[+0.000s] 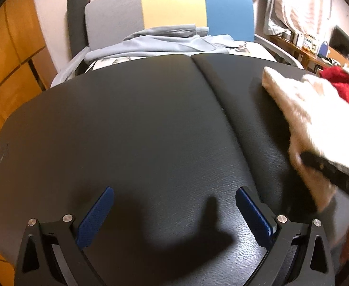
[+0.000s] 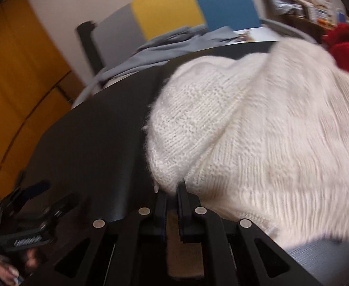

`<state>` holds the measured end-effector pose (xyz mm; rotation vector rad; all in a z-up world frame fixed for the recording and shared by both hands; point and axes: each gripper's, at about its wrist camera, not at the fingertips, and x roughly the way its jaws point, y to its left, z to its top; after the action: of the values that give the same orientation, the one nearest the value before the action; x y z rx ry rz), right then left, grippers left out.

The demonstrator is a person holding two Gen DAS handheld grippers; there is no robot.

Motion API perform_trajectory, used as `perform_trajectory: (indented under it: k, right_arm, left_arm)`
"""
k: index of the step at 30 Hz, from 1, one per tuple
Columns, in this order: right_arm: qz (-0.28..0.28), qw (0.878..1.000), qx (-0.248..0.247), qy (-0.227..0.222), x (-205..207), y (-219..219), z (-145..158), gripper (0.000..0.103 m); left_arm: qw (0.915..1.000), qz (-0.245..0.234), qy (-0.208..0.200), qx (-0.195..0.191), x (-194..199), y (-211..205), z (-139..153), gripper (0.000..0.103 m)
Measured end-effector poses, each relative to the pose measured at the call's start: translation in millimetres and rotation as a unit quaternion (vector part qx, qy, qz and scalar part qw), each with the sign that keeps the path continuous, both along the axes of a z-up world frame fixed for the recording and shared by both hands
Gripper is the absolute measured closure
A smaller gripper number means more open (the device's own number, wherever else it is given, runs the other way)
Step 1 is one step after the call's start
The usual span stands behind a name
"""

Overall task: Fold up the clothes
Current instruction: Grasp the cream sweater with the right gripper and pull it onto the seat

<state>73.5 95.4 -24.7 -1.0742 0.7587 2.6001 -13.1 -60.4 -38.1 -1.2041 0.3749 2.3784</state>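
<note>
— Start with the left wrist view. What is that gripper doing?

— The left gripper [image 1: 174, 214] hangs over the black table [image 1: 138, 124] with its jaws spread wide and nothing between them. The blue pads [image 1: 95, 217] stand well apart, bare tabletop between them and their shadow on it.

— And the sweater?

— The white sweater [image 1: 305, 109] lies off at about two o'clock from those jaws, well apart from them, on the right part of the table. A black finger of the right gripper [image 1: 336, 174] cuts across its near edge there. Something red [image 1: 343, 88] sits just behind the sweater at the right rim.

— Anything further back?

— At twelve o'clock, past the table's far edge, a chair [image 1: 174, 4] in grey, yellow and blue, with a pale blue garment [image 1: 165, 43] draped on its seat.

— Now the right wrist view.

— The picture is blurred. The right gripper [image 2: 172, 190] has its jaws drawn close together, and the sweater [image 2: 258, 124] bunches right at their tips, its near edge pinched between them. From the jaws the knit swells up and out toward one and two o'clock, filling the right half of the view.

— The other gripper shows too?

— Yes, the left gripper [image 2: 38, 196] at about nine o'clock, low at the left edge, clear of the sweater. The red thing [image 2: 346, 52] peeks over the sweater at two o'clock, and the chair [image 2: 186, 12] stands at twelve.
</note>
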Motion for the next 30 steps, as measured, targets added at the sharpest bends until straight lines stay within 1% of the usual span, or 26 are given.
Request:
perform_trajectory:
  k: [3,4,5,6,8,10,13,16,17,19,21,23,25,26,27,28,30]
  right_arm:
    - [0.029,1.0,-0.011,0.005,-2.6,-20.1,-1.7,0.097]
    - [0.037,0.999,-0.013,0.006,-3.3,-26.1,-2.5,0.097]
    - [0.041,0.999,-0.017,0.009,-2.1,-29.1,-2.4,0.095]
    - [0.041,0.999,-0.022,0.014,1.1,-29.3,-1.5,0.093]
    - [0.04,0.998,-0.032,0.022,8.3,-28.8,1.3,0.083]
    - [0.03,0.998,-0.04,0.027,23.0,-25.8,9.3,0.08]
    - [0.008,0.999,-0.036,0.034,50.8,-16.7,23.2,0.078]
    - [-0.017,0.999,0.004,0.031,82.8,-10.2,38.2,0.077]
    - [-0.025,0.999,0.019,0.028,87.8,-7.8,43.0,0.075]
    - [-0.044,0.997,0.059,0.017,103.9,-3.9,51.4,0.073]
    - [-0.066,0.992,0.105,-0.003,120.9,1.3,58.4,0.072]
    - [-0.103,0.98,0.167,-0.019,127.6,3.2,63.8,0.072]
    - [-0.151,0.961,0.231,-0.018,134.9,3.9,69.7,0.072]
    - [-0.163,0.956,0.243,-0.017,140.6,5.7,69.4,0.071]
    - [-0.167,0.955,0.244,-0.02,147.4,7.9,67.4,0.071]
    - [-0.168,0.956,0.239,-0.034,147.6,11.6,63.7,0.071]
    - [-0.16,0.961,0.214,-0.077,143.6,19.6,52.5,0.071]
  left_arm:
    - [0.9998,-0.011,0.013,0.011,1.6,-4.2,2.7,0.0]
    - [0.9994,-0.026,0.018,0.011,1.5,-2.8,5.2,0.0]
    - [0.9988,-0.042,0.023,0.012,1.3,-1.4,7.7,0.0]
    - [0.9979,-0.057,0.028,0.012,1.1,-0.1,10.1,0.0]
    - [0.9955,-0.087,0.034,0.013,-0.1,3.1,16.0,0.0]
    - [0.9924,-0.115,0.042,0.013,-1.7,6.7,22.9,0.0]
    - [0.9857,-0.152,0.072,0.011,0.8,17.2,35.8,0.0]
    - [0.9771,-0.185,0.105,-0.002,2.9,31.4,41.2,0.0]
    - [0.9742,-0.198,0.108,-0.005,2.4,36.0,40.2,0.0]
    - [0.9707,-0.225,0.085,-0.004,0.1,43.5,35.5,0.0]
    - [0.9716,-0.231,0.051,-0.003,-8.3,51.7,30.1,0.0]
    - [0.9749,-0.221,0.026,0.002,-16.5,56.0,24.5,0.0]
    - [0.9769,-0.213,0.012,0.013,-23.1,56.6,21.3,0.0]
    - [0.9771,-0.212,0.011,0.018,-23.6,57.6,20.7,0.0]
    - [0.9772,-0.211,0.009,0.022,-24.1,58.6,20.0,0.0]
    - [0.9763,-0.215,0.009,0.024,-23.4,59.9,19.2,0.0]
    - [0.9692,-0.245,0.013,0.019,-17.2,63.7,16.8,0.0]
